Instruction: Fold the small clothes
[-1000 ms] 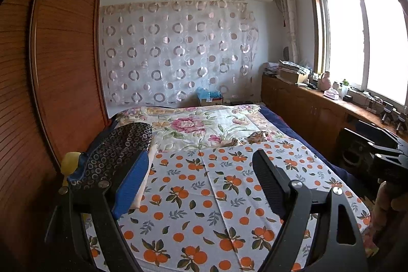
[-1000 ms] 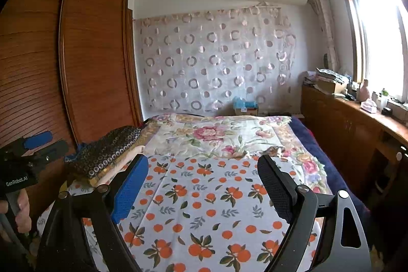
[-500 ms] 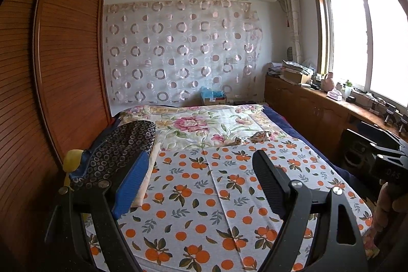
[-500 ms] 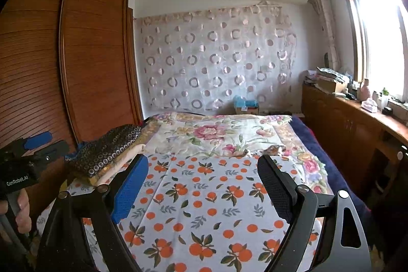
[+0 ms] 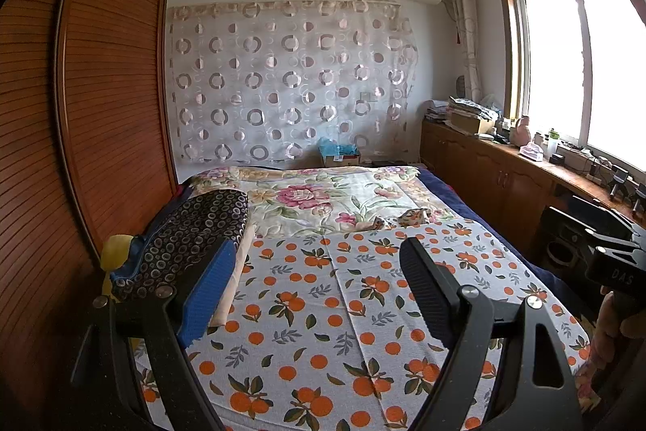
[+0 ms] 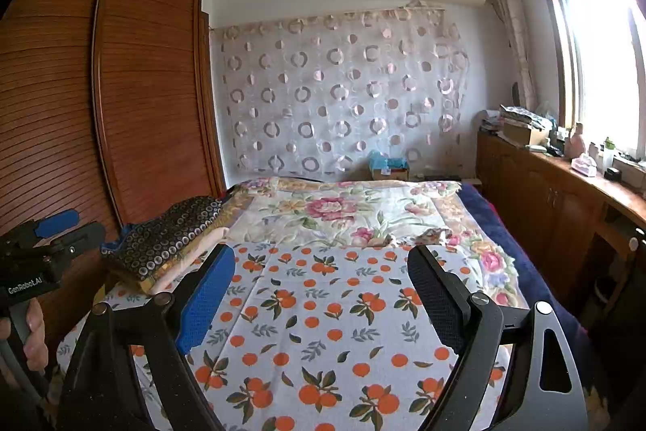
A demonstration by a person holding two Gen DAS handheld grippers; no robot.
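- Along the bed's (image 5: 464, 213) left edge lies the folded stack (image 5: 189, 233), long axis running toward the headboard, ahead-left of my tongs.
- Left tongs (image 5: 319, 293) nearer; right tongs (image 6: 323, 297) farther; both gape, empty.

Left wrist: above the near bed end, angled slightly downward toward the curtained wall (image 5: 290, 83).
Right wrist: just beside it, same heading.
Shared: orange-print cloth (image 5: 343, 314), folded pile (image 6: 169, 241), wardrobe (image 6: 133, 87).
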